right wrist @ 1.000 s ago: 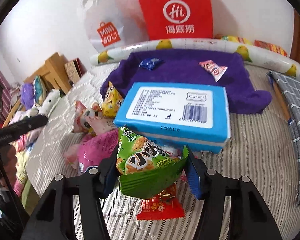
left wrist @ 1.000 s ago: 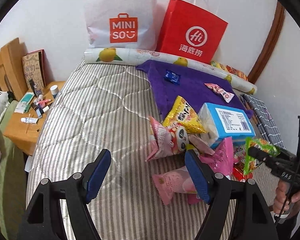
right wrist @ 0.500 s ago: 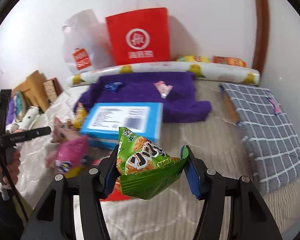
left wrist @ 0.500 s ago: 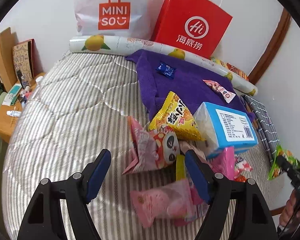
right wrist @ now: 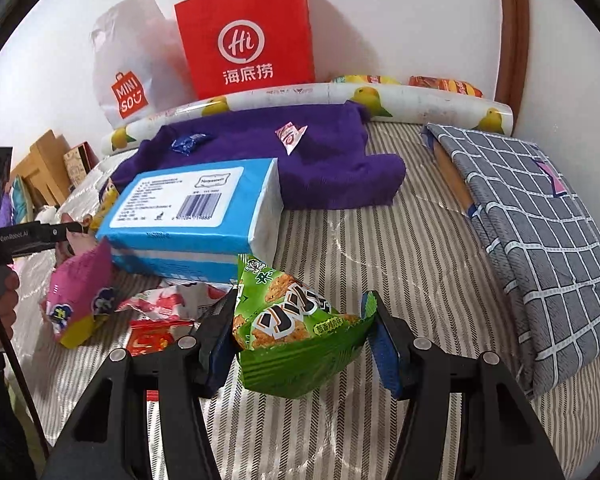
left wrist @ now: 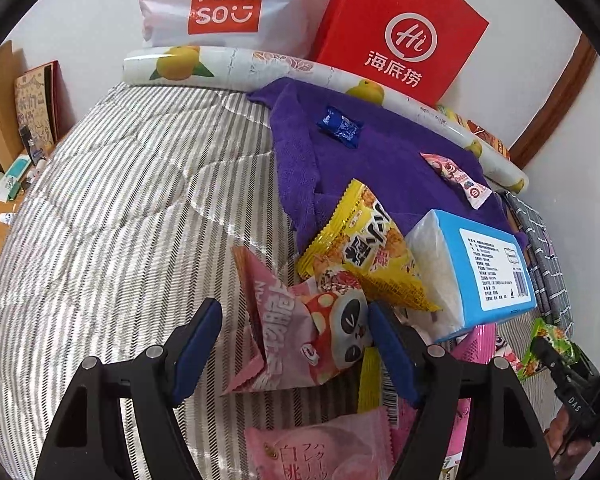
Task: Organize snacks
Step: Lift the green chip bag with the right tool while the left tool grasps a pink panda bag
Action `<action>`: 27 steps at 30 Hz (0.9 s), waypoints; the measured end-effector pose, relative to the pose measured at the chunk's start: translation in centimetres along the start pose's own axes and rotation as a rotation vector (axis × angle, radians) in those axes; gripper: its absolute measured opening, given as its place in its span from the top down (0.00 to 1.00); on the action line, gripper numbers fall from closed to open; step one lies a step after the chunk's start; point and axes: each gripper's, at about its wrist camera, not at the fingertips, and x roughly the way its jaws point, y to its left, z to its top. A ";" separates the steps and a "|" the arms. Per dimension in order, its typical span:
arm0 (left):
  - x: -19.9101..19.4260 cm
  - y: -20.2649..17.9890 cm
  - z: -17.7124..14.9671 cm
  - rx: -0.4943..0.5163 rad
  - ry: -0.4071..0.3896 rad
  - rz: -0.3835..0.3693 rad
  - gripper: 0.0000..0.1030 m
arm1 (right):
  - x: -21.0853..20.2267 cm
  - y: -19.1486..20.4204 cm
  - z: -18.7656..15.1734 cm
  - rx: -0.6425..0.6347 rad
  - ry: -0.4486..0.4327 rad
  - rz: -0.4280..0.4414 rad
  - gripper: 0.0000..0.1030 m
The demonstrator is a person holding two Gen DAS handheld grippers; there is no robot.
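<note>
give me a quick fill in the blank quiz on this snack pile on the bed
1. The right hand-held gripper is shut on a ____ snack bag.
2. The small blue candy lies on the ____ towel.
3. The yellow snack bag leans against the blue ____ pack.

Missing words: green; purple; tissue

The left gripper [left wrist: 292,344] hangs over the striped bed [left wrist: 120,208], its jaws closing around a pink panda snack bag [left wrist: 300,328]; the left pad stands clear of it. Just beyond lie a yellow chip bag [left wrist: 364,248] and a blue tissue pack [left wrist: 480,268] against a purple towel [left wrist: 380,156]. Far back, a white Miniso bag [left wrist: 220,4] and red paper bag [left wrist: 400,36] lean on the wall.
</note>
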 end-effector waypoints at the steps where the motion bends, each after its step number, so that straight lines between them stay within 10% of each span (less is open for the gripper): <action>1: 0.2 -0.1 0.0 0.003 0.006 -0.006 0.34 | 0.3 0.0 -0.1 0.001 0.008 0.007 0.43; 27: -3.5 2.4 -1.7 -0.035 -0.031 -0.040 0.48 | 0.3 -0.5 -2.4 0.041 0.060 -0.010 0.38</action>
